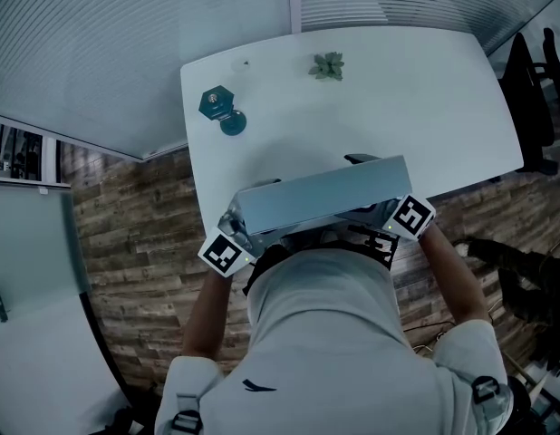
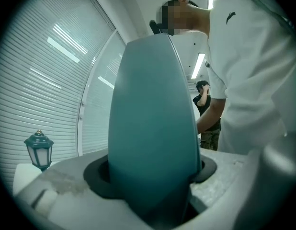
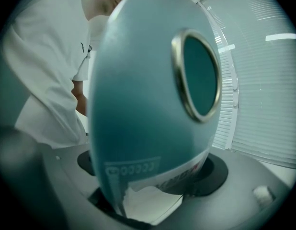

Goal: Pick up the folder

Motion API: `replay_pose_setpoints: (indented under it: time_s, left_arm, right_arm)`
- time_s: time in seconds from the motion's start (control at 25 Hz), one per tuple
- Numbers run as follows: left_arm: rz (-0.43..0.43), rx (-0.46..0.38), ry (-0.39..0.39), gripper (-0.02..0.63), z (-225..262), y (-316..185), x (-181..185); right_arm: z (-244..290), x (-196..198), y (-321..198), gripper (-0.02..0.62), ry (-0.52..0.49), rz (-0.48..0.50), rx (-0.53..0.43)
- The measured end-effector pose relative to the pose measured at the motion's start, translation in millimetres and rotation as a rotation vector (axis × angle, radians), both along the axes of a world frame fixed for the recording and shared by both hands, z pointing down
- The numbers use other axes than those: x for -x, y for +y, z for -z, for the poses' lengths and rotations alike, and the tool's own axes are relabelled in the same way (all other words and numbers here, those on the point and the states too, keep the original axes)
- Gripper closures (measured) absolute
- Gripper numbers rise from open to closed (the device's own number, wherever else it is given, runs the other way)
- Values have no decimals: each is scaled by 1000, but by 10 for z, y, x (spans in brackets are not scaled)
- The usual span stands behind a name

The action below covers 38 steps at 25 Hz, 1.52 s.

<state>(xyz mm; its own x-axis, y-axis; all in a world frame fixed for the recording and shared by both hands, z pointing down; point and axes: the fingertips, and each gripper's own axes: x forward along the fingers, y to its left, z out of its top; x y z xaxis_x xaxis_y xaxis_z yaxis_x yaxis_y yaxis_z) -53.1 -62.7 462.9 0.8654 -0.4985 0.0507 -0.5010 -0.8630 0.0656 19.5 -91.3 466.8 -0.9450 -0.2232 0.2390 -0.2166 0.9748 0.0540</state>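
A thick blue-grey folder (image 1: 325, 193) stands on its long edge over the near edge of the white table (image 1: 425, 98), just in front of my chest. My left gripper (image 1: 246, 231) is closed on its left end and my right gripper (image 1: 385, 208) on its right end. In the left gripper view the folder (image 2: 153, 114) fills the space between the jaws of the left gripper (image 2: 150, 188), with the pads against both its faces. In the right gripper view the right gripper (image 3: 153, 183) clamps the spine end of the folder (image 3: 138, 109), which has a metal-rimmed finger hole (image 3: 199, 75) and a label.
A teal lantern ornament (image 1: 221, 109) stands at the table's far left, and it also shows in the left gripper view as a lantern (image 2: 39, 150). A small plant (image 1: 327, 65) sits at the far middle. A dark chair (image 1: 532, 98) stands right of the table. Another person (image 2: 205, 111) stands behind.
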Motion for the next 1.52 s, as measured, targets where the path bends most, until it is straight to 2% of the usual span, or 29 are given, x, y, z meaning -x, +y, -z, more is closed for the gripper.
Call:
replay_pose_setpoints:
  time_s: [0.16,0.24,0.32,0.4,0.56,0.68,0.8,0.92,1.0,1.12,1.24,1.4,1.52]
  left_arm:
    - [24,6,89,276,231,60,66]
    - [49,-12,153,284,414,73,102]
    - [85,-47,178,285,604,87,125]
    - [132,-89,187,287,783,100,177]
    - [295,-162,235,301,1103,73,562]
    - [456,-220,197,301,1273,74,863]
    - [647,-282,95,301,1382,71,1120]
    - [832,-338,-41,301,1419,108,1361]
    - [915,-351,-81,301,1386,154,1502]
    - [1003,-302,-51,301,1254,240,1711]
    - [1095,-255,-33,301,1110,342,1874]
    - [1202,-266,-61,301,1024,450,1999]
    - [1258,-259,-23,301,1000,486,2067]
  right_arm:
    - [250,-12,-7,129,-62,-10,33]
    - [432,-26,-39,124,-93,-16,33]
    - [614,-34,-71,121,-119,-22,12]
    - [784,-77,-126,121,-155,-50,-11]
    - [1051,-367,-322,182,-239,-164,-89]
    - [1171,-550,-403,226,-293,-254,-110]
    - [1215,-654,-495,315,-331,-348,-114]
    - [1217,-668,-528,384,-301,-411,-162]
    - [1180,-667,-550,424,-265,-455,-186]
    - [1085,-665,-589,490,-225,-523,-197]
    - [1009,-681,-611,526,-220,-578,-185]
    - [943,-741,-650,559,-254,-654,-142]
    - [895,-807,-686,571,-268,-703,-120]
